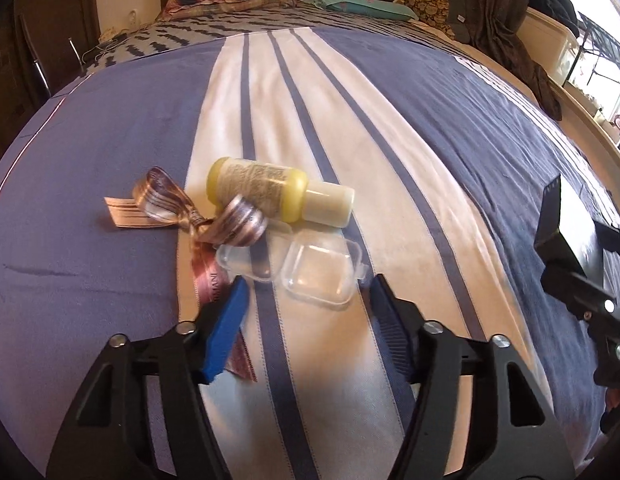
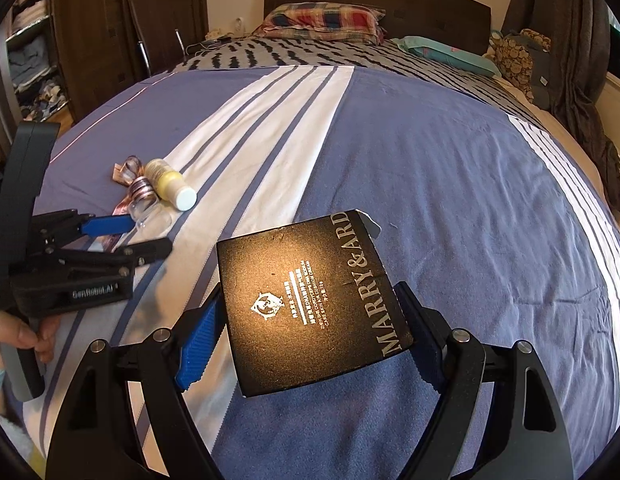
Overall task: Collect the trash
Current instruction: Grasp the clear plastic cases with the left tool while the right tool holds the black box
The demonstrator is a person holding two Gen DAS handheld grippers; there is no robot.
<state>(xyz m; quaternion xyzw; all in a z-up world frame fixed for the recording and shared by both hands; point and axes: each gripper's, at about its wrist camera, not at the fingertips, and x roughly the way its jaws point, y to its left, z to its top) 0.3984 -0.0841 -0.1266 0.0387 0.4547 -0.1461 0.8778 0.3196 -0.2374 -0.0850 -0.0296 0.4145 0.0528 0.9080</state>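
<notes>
Left gripper (image 1: pixel 306 308): I hold it low over the bedspread (image 1: pixel 409 120), fingers spread wide, nothing between them.
Clear case (image 1: pixel 294 270): lies at 12 o'clock just beyond the fingertips, touching the ribbon (image 1: pixel 182 208) and near the yellow bottle (image 1: pixel 270 196).
Right gripper (image 2: pixel 310 344): I see it pinching the black box (image 2: pixel 310 304), lifted above the bed.

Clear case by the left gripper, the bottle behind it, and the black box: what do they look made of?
Clear case: likely thin rigid plastic, glossy; the stripes show through it. Bottle: seemingly soft translucent yellowish plastic, paper-like printed label, off-white cap. Black box, clamped in the right gripper: probably matte cardboard, with a frayed white edge at one corner. Left gripper is open before the case.
</notes>
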